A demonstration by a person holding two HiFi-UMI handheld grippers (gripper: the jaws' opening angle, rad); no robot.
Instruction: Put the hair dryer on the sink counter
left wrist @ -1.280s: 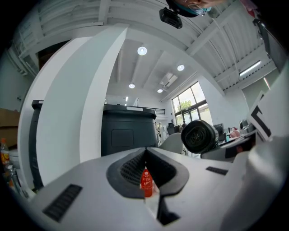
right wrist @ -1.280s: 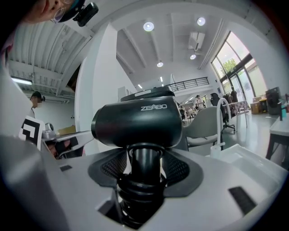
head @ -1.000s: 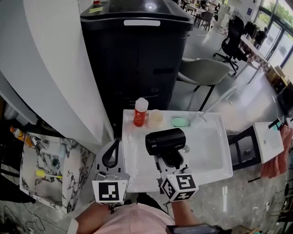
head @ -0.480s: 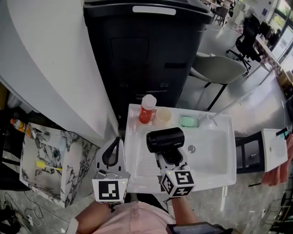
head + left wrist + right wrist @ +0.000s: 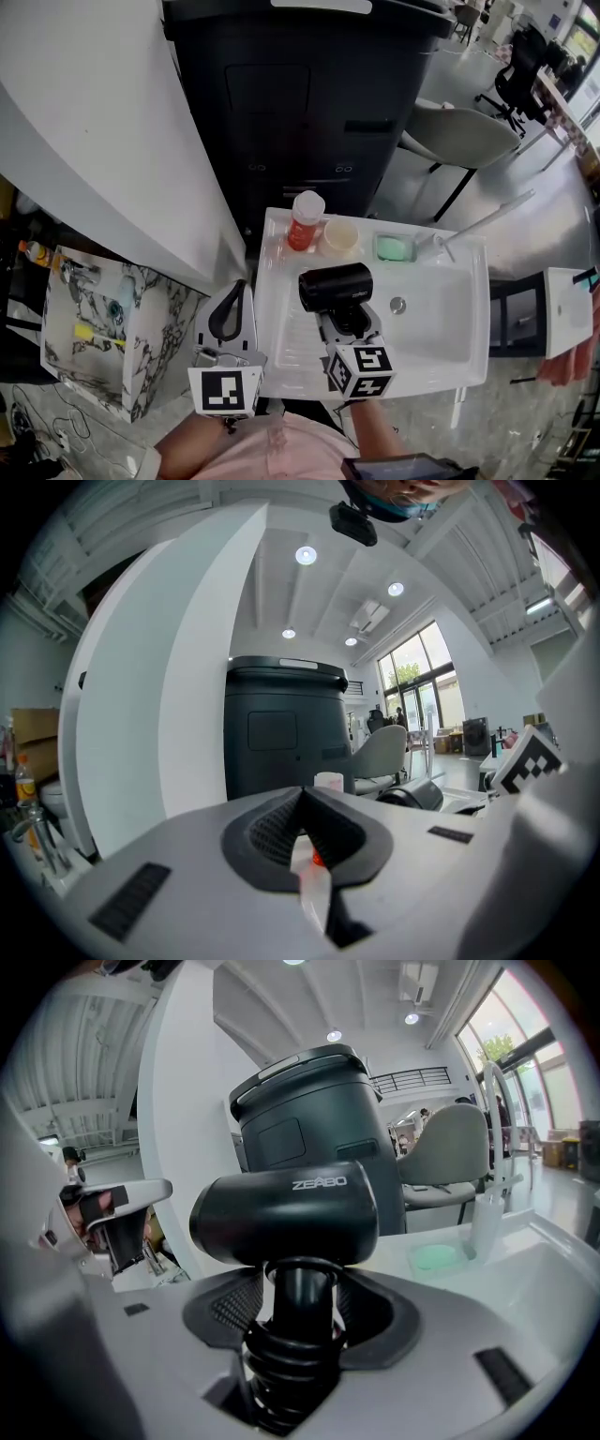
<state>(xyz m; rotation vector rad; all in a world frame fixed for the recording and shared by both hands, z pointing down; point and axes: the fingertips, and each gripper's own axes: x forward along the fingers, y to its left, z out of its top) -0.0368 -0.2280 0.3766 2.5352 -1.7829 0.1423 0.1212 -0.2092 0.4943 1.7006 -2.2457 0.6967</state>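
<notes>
Our right gripper [image 5: 349,325] pinches the dryer [image 5: 335,285] by its handle. We should lower it level onto the counter [image 5: 279,323], left. Our left gripper [image 5: 228,319] is pressed together, empty.

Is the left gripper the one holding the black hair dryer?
No, the hair dryer is clamped by its handle in the right gripper, while the left gripper has its jaws together on nothing.

A tall black bin [image 5: 309,112] stands beside a white wall panel [image 5: 94,122]. Just in front of it an orange bottle [image 5: 304,221] with a white cap, a pale cup [image 5: 341,237] and a green soap dish [image 5: 395,247] form a row. A grey chair [image 5: 459,136] sits right of the bin, and a marble-patterned table [image 5: 150,319] lies at lower left.
</notes>
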